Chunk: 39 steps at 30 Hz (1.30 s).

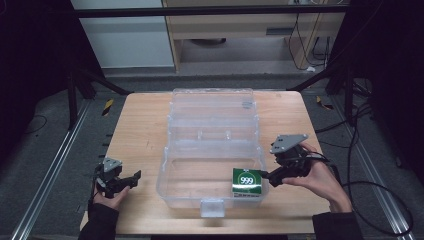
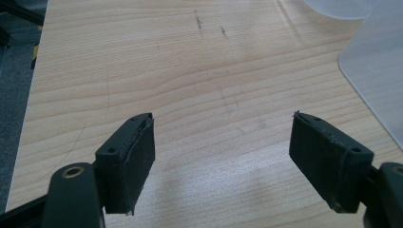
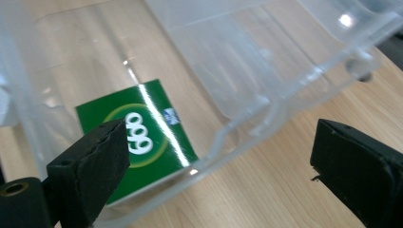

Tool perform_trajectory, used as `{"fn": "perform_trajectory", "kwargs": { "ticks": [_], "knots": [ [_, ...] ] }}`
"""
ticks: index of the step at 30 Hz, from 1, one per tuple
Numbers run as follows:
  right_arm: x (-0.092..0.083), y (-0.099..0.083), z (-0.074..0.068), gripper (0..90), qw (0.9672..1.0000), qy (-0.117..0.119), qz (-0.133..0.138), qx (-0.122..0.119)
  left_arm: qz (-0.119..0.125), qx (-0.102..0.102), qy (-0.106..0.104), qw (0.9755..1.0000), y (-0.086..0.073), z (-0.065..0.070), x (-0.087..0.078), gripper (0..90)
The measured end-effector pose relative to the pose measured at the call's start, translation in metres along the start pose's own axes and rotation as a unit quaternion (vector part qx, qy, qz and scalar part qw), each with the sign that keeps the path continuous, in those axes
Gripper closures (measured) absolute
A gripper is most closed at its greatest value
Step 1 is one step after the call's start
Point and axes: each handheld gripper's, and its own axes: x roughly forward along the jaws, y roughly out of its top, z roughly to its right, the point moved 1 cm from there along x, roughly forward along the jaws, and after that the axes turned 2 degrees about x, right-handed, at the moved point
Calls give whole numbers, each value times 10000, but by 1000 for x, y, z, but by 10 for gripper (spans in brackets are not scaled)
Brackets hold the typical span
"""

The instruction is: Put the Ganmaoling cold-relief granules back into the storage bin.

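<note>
Sitting in the middle of the wooden table [image 1: 140, 120], a clear plastic case [image 1: 212, 145] lies open, its lid folded back toward the far edge. Inside the near tray, in its near right corner, lies a green box [image 1: 247, 181] marked 999. The right gripper [image 1: 266, 175] is just outside the tray's right wall beside that box, jaws spread and pinching nothing. The left gripper [image 1: 135, 176] rests near the table's near left corner, jaws also spread wide over bare wood.

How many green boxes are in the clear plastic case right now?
1. The green box marked 999 sits in the front right corner of the open clear case, beside the right gripper. Nothing else appears inside.
</note>
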Motion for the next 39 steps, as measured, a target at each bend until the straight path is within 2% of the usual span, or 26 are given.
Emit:
{"fn": "perform_trajectory", "kwargs": {
  "ticks": [4, 7, 11, 13, 16, 20, 27, 31, 35, 39],
  "knots": [
    [-4, -16, 8, 61, 9984, -303, 252, 406, -3, -1, -3, 10000, 0, 0, 0, 230],
    [-7, -29, 14, 65, 9946, -509, 533, 726, -11, -3, -4, 10000, 0, 0, 0, 232],
    [-9, -45, 21, 73, 9872, -770, 799, 1149, -12, 3, -10, 10000, 0, 0, 0, 236],
    [-8, -54, 24, 70, 9823, -895, 896, 1382, -18, 2, -18, 10000, 0, 0, 0, 246],
    [-5, -66, 28, 63, 9769, -1045, 977, 1587, -29, 4, -33, 10000, 0, 0, 1, 256],
    [2, -81, 36, 59, 9696, -1253, 965, 1868, -31, 0, -35, 10000, 0, 0, 1, 272],
    [16, -105, 41, 52, 9628, -1421, 825, 2145, -38, 7, -24, 10000, -1, 0, 1, 274],
    [20, -119, 43, 41, 9574, -1546, 768, 2314, -56, 11, -11, 10000, -1, 0, 2, 266],
    [24, -132, 45, 30, 9559, -1646, 614, 2353, -75, 2, 47, 10000, -2, -2, 3, 248],
    [26, -143, 49, 28, 9507, -1758, 462, 2513, -123, 5, 71, 9999, -4, -3, 5, 230]
  ]
}}
